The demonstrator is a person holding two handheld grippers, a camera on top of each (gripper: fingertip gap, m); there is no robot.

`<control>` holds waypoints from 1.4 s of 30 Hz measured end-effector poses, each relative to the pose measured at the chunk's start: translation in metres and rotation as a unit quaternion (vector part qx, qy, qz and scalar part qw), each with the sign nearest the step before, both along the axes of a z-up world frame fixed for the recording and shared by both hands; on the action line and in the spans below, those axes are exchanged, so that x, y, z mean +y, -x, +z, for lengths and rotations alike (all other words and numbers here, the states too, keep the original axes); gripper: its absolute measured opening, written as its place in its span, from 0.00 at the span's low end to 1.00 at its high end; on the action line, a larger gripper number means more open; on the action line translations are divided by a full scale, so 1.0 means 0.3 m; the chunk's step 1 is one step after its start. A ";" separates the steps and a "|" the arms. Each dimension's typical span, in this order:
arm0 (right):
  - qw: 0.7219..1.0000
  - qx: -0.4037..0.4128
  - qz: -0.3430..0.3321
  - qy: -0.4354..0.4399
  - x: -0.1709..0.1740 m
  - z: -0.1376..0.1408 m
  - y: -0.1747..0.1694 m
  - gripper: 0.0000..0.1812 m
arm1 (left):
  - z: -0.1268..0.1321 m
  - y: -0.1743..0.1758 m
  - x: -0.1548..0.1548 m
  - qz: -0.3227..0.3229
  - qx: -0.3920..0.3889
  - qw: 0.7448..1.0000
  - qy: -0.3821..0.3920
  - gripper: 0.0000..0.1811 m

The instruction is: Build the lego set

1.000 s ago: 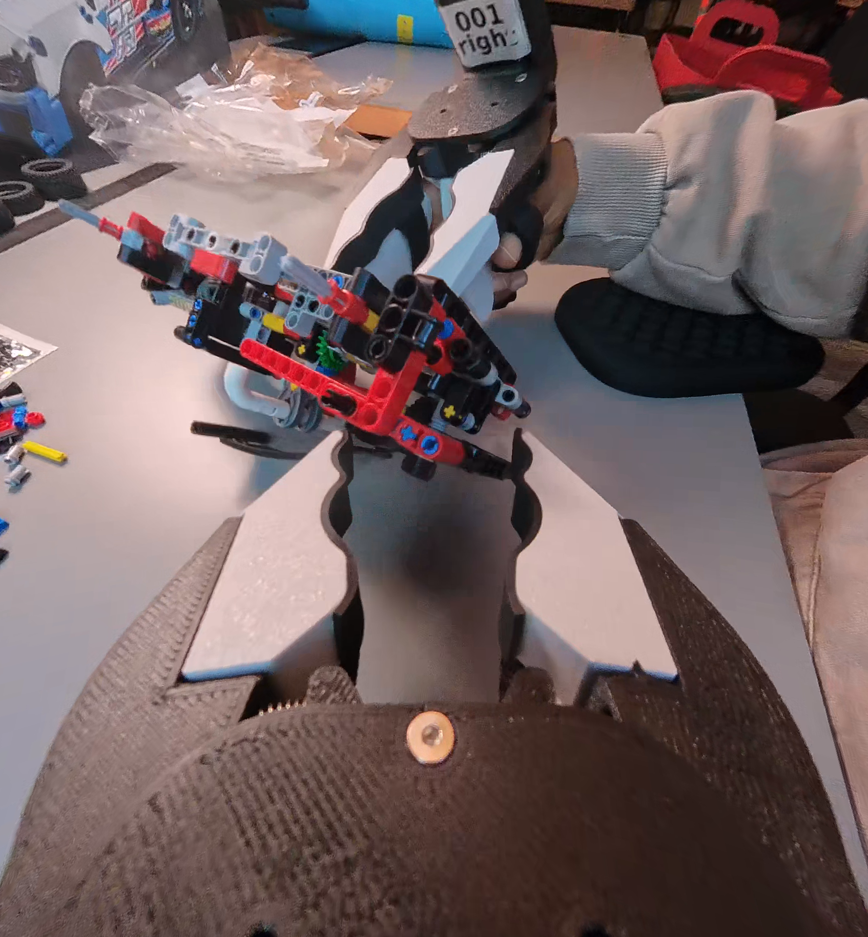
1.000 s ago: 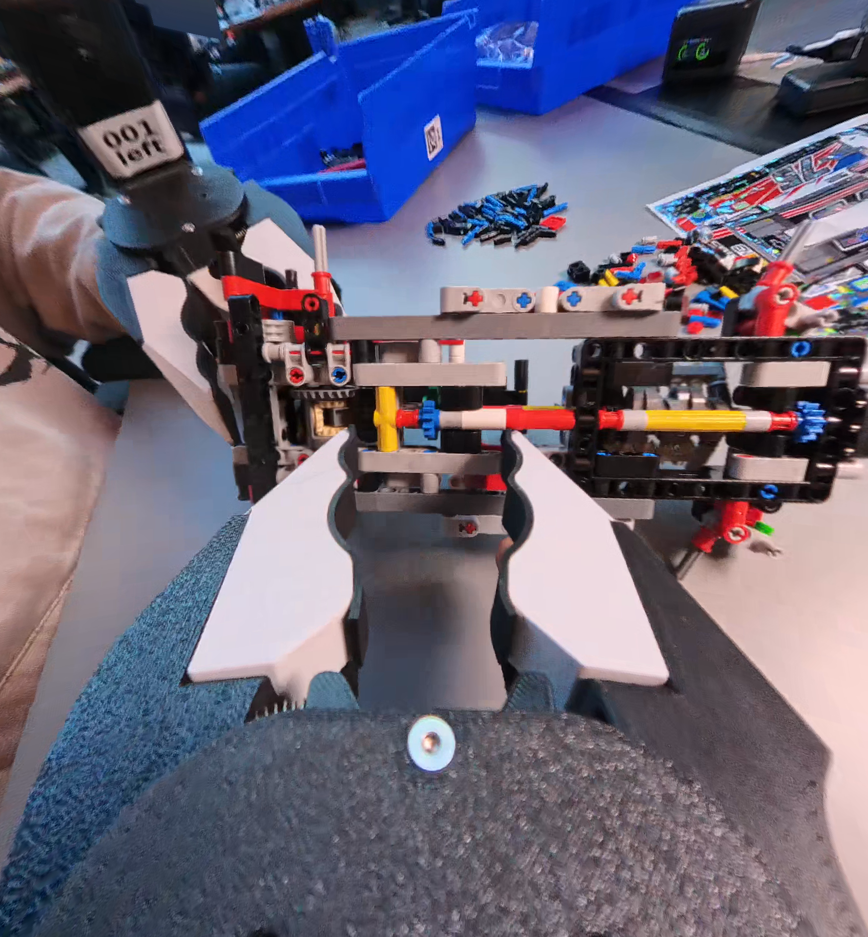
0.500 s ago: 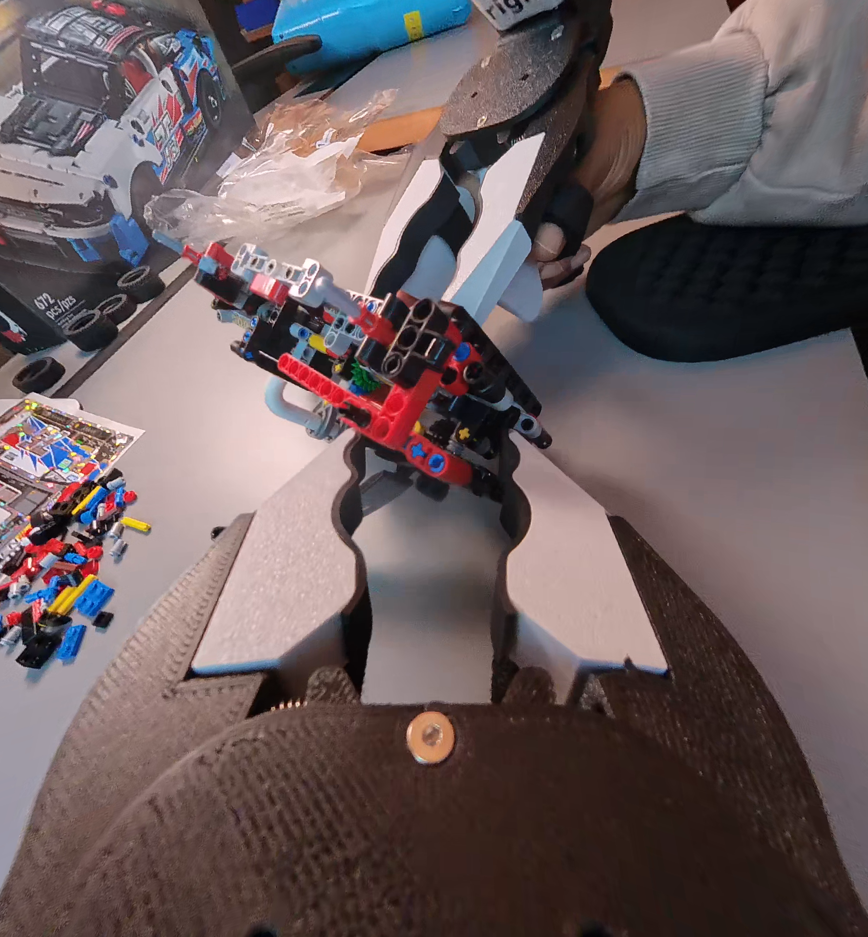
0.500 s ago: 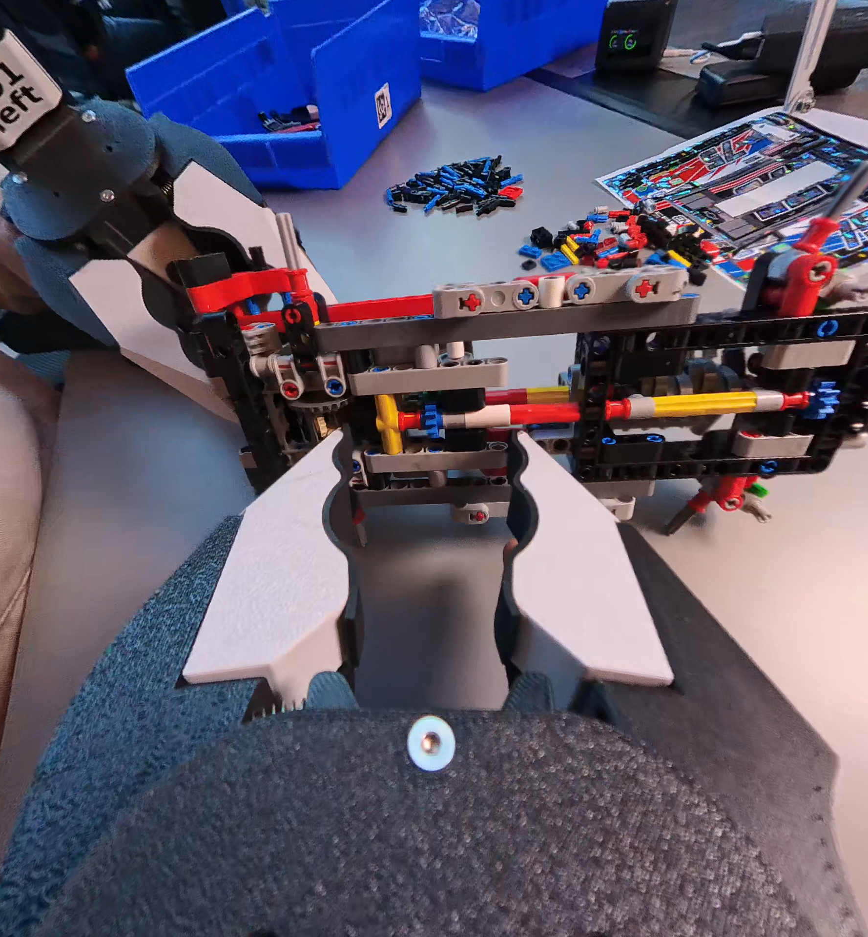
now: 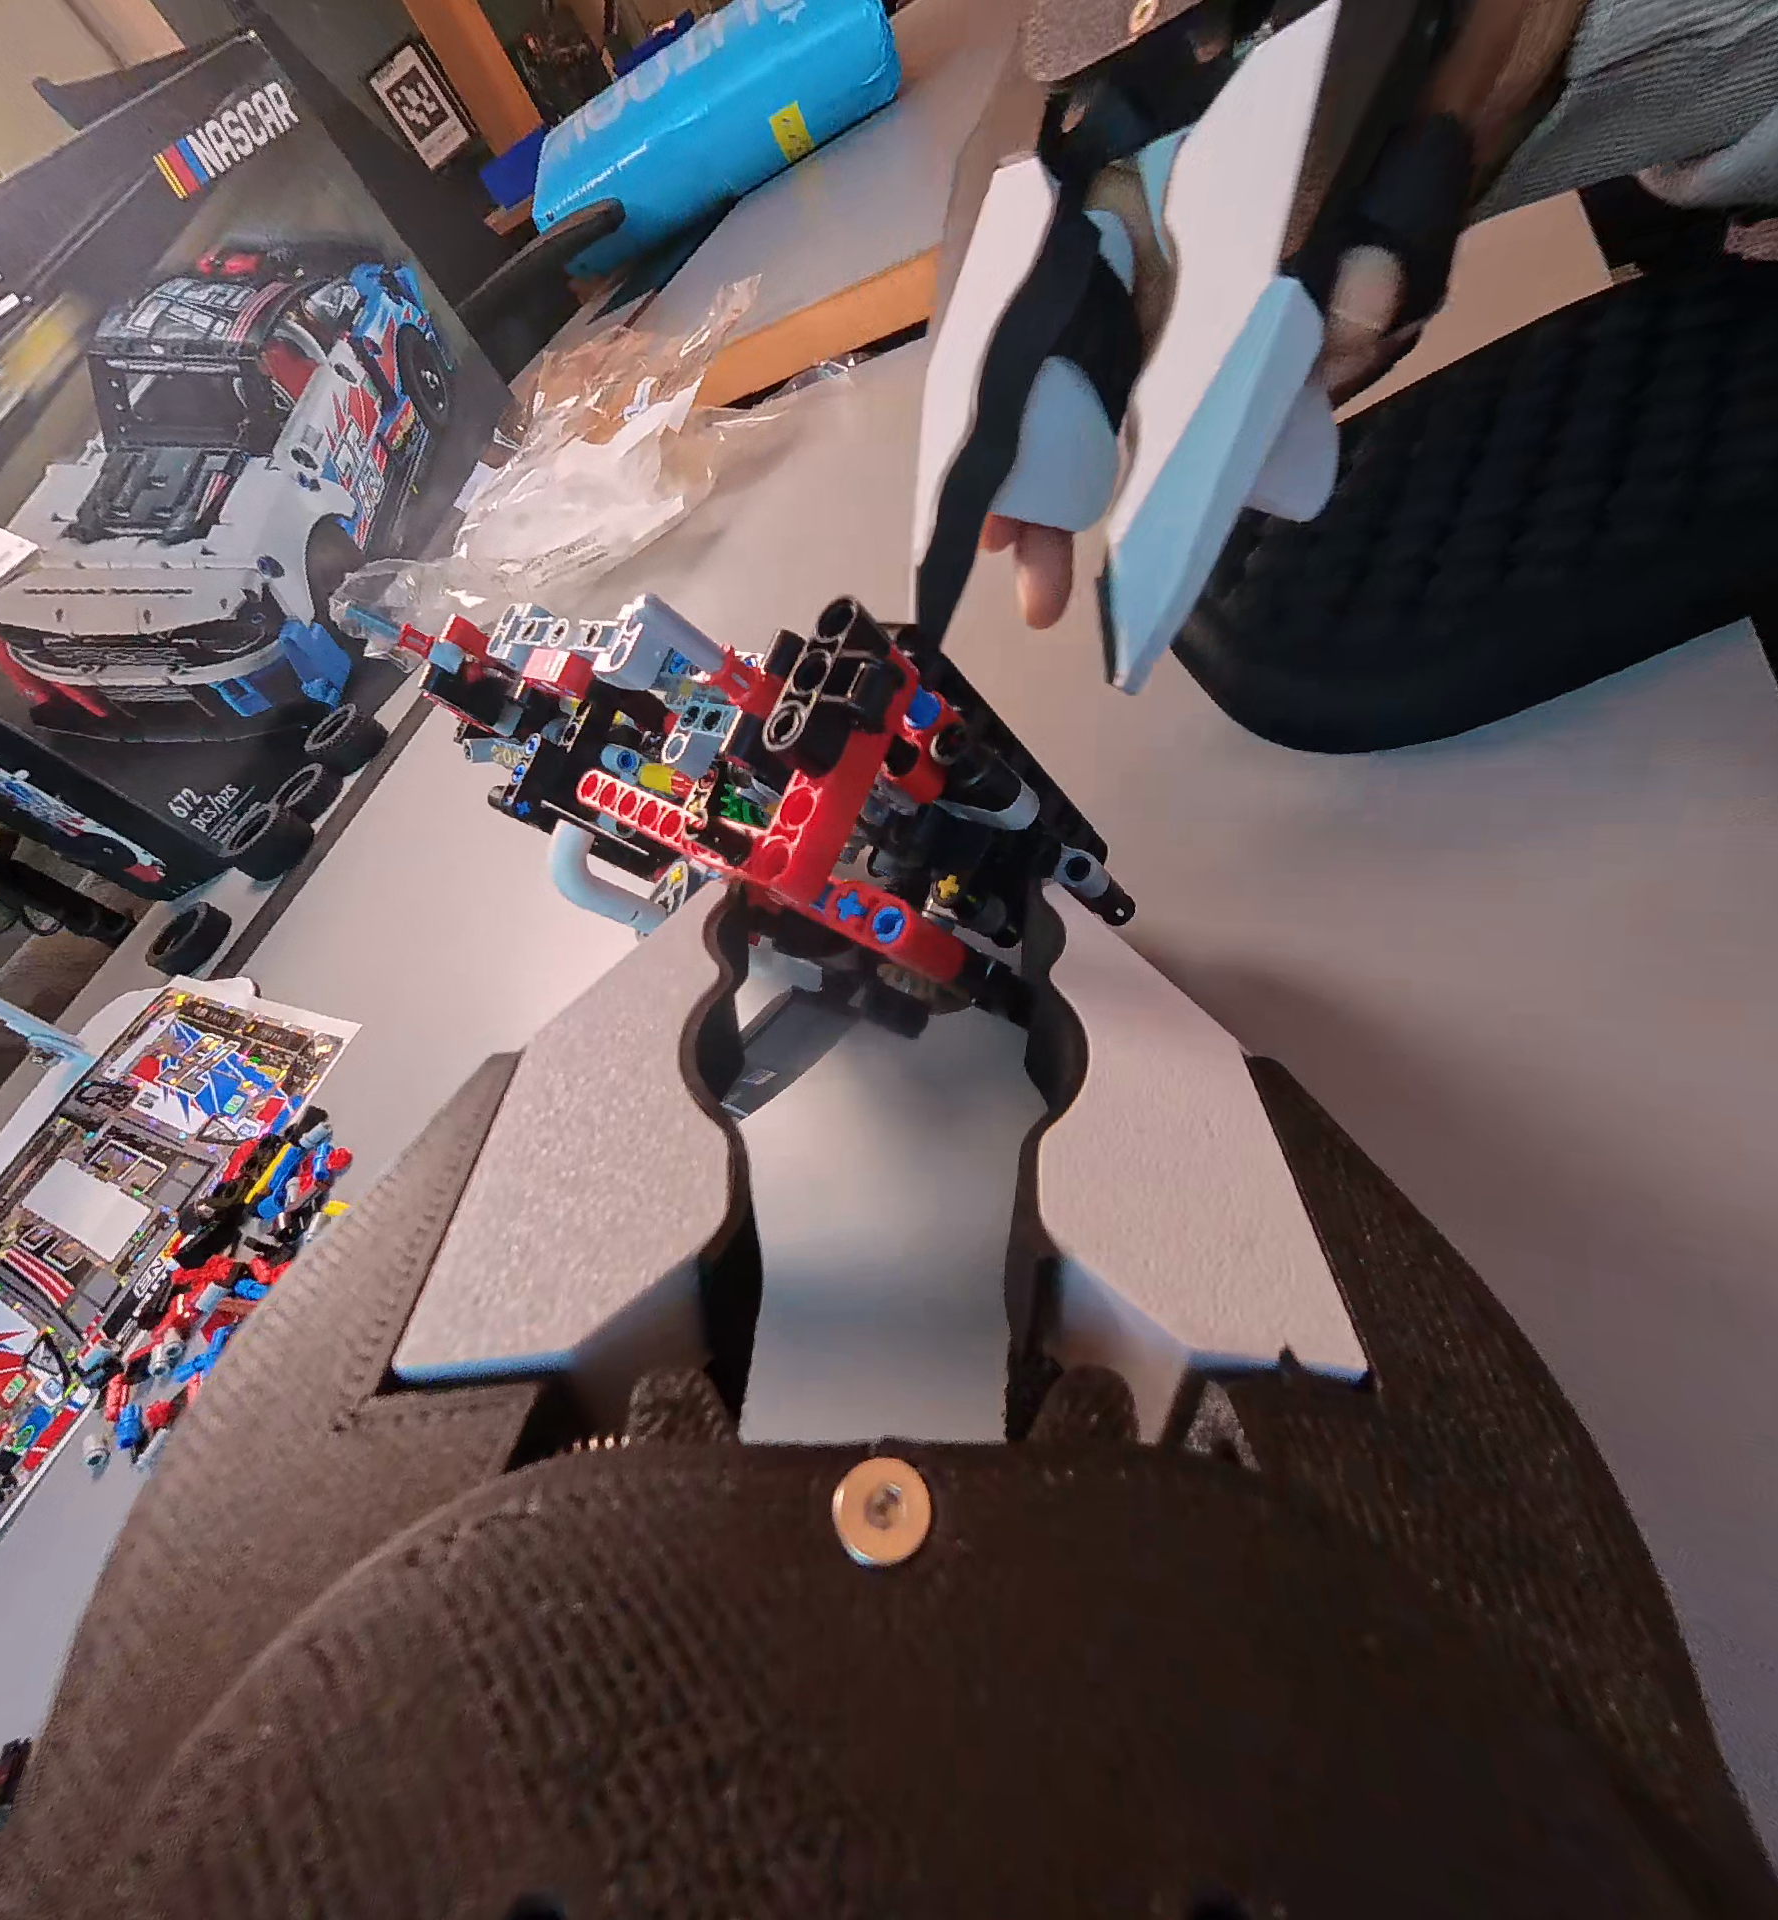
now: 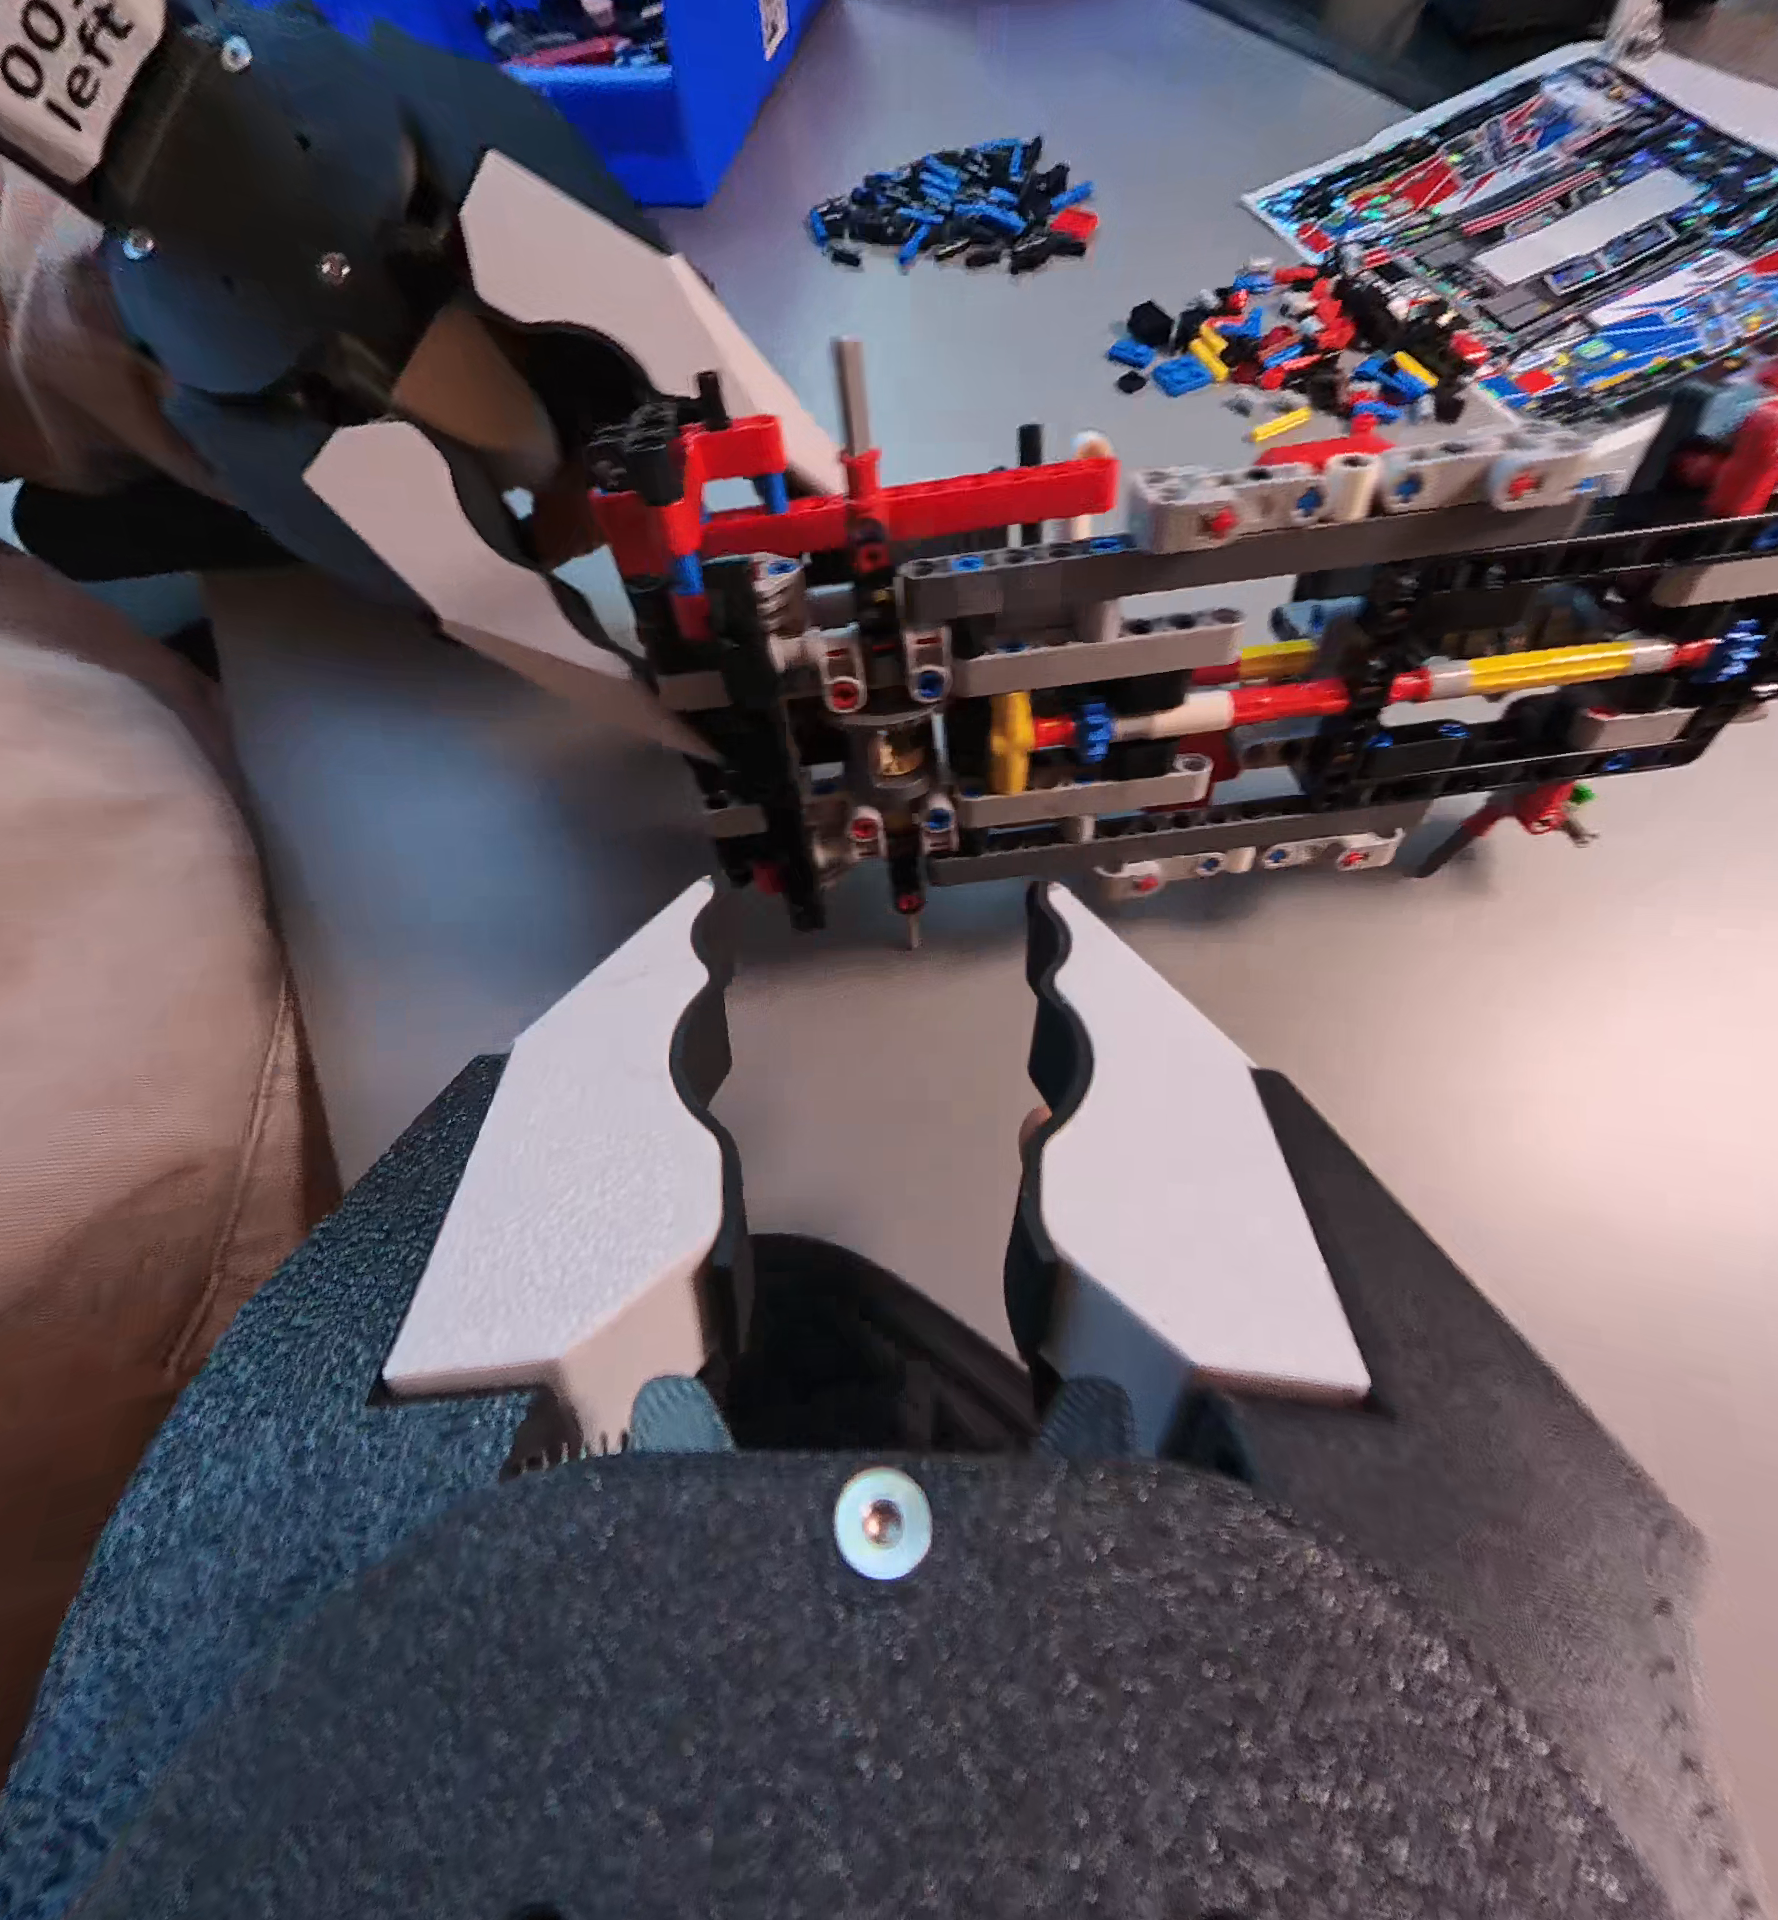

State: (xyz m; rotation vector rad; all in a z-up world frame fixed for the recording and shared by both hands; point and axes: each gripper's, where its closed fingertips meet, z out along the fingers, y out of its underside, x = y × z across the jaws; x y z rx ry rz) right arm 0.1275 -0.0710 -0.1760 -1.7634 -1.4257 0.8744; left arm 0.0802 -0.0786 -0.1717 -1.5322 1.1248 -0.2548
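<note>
In the left wrist view the left tool (image 5: 880, 935) grips the near end of the lego chassis (image 5: 760, 769) at frame centre, above the grey worktop (image 5: 1487, 1039). The right tool (image 6: 874, 914) stands open, empty, just short of the chassis

Lego chassis (image 6: 1228, 686): glossy hard plastic. Table (image 5: 1436, 1039) under it: smooth matt grey. Beyond the chassis, crinkled clear plastic bags (image 5: 594, 488); glossy cardboard box (image 5: 168, 436).
</note>
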 end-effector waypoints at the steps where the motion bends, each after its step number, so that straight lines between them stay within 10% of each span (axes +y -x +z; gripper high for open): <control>1: 1.000 -0.009 -0.003 -0.010 -0.025 -0.007 0.012 0.28 | 0.003 -0.008 -0.002 -0.002 0.002 1.000 -0.004 0.28; 13: 0.999 0.029 -0.042 0.012 -0.037 0.011 -0.019 0.28 | 0.056 -0.146 -0.023 -0.040 0.010 0.997 -0.067 0.28; 22: 0.993 0.064 -0.064 -0.078 -0.039 0.055 -0.039 0.04 | 0.060 -0.167 -0.005 -0.036 -0.025 0.999 -0.033 0.27; 34: 0.990 0.100 0.094 -0.042 -0.060 0.053 -0.080 0.03 | 0.078 -0.134 -0.072 -0.158 -0.026 0.987 -0.025 0.31; 42: 0.986 0.101 0.135 0.015 -0.039 0.033 -0.120 0.03 | 0.003 0.022 0.057 -0.139 -0.024 0.989 0.048 0.23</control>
